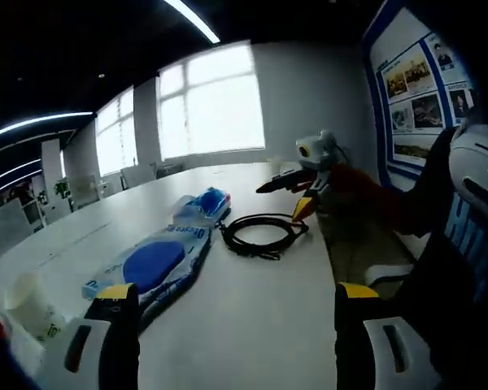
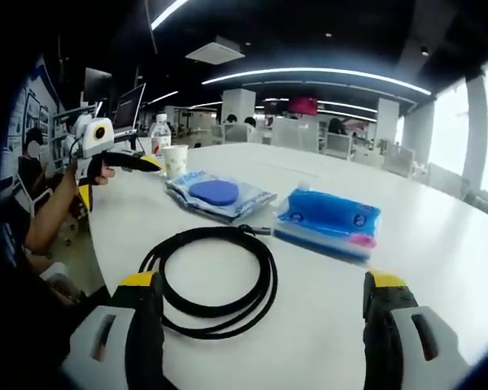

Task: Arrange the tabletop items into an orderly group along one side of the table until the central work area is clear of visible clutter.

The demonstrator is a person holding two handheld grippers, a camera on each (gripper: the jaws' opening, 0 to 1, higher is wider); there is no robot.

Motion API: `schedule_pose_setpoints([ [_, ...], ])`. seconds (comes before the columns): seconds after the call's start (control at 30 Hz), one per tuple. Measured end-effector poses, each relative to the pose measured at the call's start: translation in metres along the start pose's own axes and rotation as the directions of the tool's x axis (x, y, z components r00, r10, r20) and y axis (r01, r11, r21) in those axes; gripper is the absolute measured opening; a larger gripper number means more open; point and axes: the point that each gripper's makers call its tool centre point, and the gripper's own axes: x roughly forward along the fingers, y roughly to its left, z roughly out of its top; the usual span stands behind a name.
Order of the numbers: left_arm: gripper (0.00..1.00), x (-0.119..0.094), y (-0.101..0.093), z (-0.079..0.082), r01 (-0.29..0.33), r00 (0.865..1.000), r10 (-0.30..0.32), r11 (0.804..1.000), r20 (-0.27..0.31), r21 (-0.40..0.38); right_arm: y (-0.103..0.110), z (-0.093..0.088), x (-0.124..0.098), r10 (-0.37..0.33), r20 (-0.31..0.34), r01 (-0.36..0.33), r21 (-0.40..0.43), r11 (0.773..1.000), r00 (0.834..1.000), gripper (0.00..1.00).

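A glossy black coiled cable (image 2: 214, 280) lies on the plain white round table (image 2: 439, 244). Beyond it, a clear plastic packet with a dark blue disc (image 2: 215, 195); to the right, a bright blue pack with pink trim (image 2: 329, 221); far left, a white paper cup (image 2: 175, 161).

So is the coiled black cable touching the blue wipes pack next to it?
Apart. In the right gripper view, bare white table separates the black cable from the blue wipes pack.

Blue print runs along the near edge of the flat blue-and-white packet (image 1: 150, 266) in the left gripper view, but it is too blurred to read. The wall posters (image 1: 415, 89) and the blue wipes pack (image 2: 329, 218) perhaps carry lettering, none legible.
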Motion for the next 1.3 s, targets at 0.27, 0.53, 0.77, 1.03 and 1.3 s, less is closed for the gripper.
schedule_pose_setpoints([
  [0.27,1.0,-0.016,0.011,-0.01,-0.039,0.999,0.039,0.999,-0.004,-0.024,-0.002,0.0,-0.001,-0.003,0.003,0.003,0.006,1.0,1.0,1.0],
  [0.53,1.0,-0.032,0.018,-0.009,-0.068,0.997,0.069,0.997,0.018,-0.03,-0.006,-0.001,-0.005,-0.009,-0.001,0.009,0.006,1.0,1.0,1.0],
  [0.77,1.0,-0.045,0.021,-0.012,-0.079,0.996,0.08,0.996,0.032,-0.043,-0.005,-0.003,-0.005,-0.007,-0.004,0.007,0.005,1.0,1.0,1.0],
  [1.03,1.0,-0.069,0.028,-0.023,-0.117,0.993,0.118,0.992,0.023,-0.057,-0.008,-0.002,-0.009,-0.016,-0.004,0.016,0.001,1.0,1.0,1.0],
  [1.3,1.0,-0.102,0.039,-0.035,-0.185,0.983,0.186,0.981,-0.001,-0.063,-0.016,-0.006,-0.018,-0.029,-0.014,0.029,-0.008,1.0,0.999,1.0],
])
